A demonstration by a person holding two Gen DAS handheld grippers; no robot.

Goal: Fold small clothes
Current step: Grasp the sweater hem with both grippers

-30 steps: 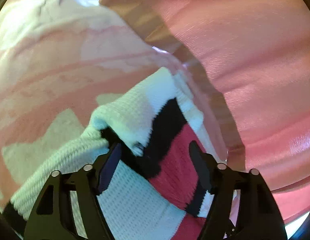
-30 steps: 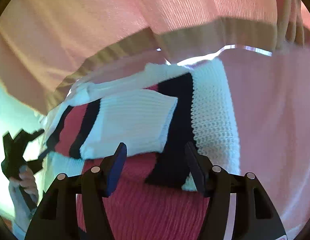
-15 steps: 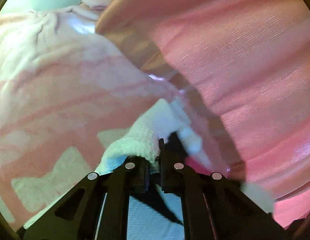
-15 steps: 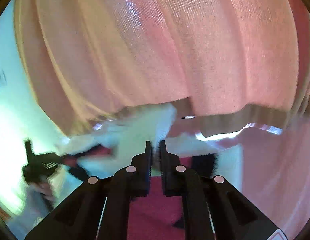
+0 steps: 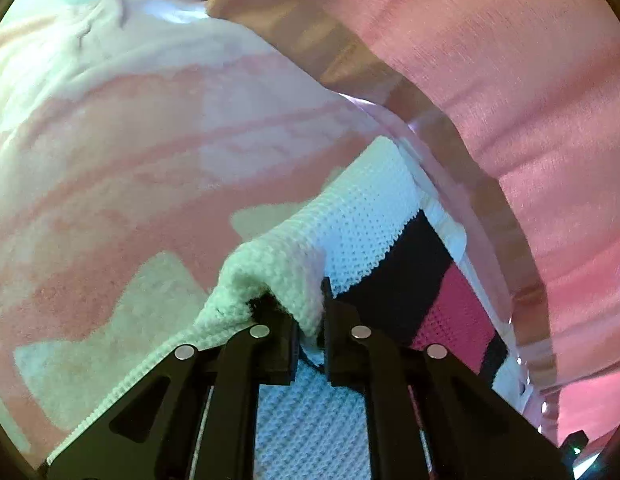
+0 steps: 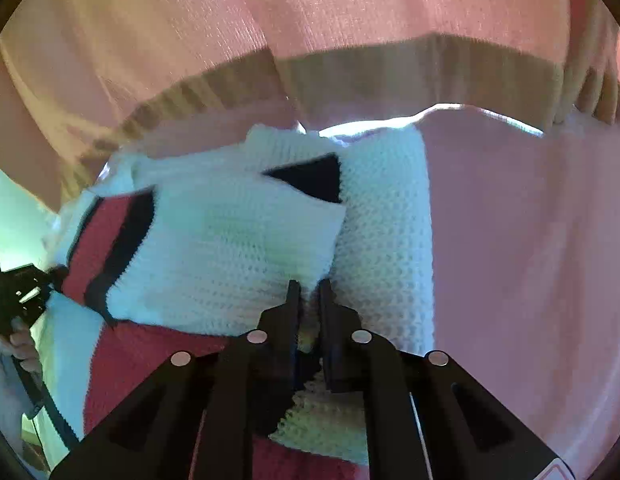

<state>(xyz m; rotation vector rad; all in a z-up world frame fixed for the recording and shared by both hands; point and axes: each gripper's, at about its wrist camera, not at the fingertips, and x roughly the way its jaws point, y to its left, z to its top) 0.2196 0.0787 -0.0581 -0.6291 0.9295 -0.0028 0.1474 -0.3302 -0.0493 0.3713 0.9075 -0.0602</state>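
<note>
The left gripper [image 5: 310, 312] pinches a bunched white edge of the knit sweater [image 5: 362, 216], its jaws squeezed tight on it. The right gripper [image 6: 309, 312] pinches another white fold of the sweater [image 6: 230, 248] the same way. The sweater lies on a pink blanket [image 5: 130, 140], near a pink curtain [image 6: 310, 12]. Far left in the right view, a hand [image 6: 18, 344] grips the other tool.

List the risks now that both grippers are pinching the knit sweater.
1. The left gripper holds only a small bunched edge of the knit sweater; the loose knit may slip out.
2. The right gripper pinches near a folded flap; pulling unevenly could undo that fold.
3. The pink blanket underneath could drag along and wrinkle.
</note>
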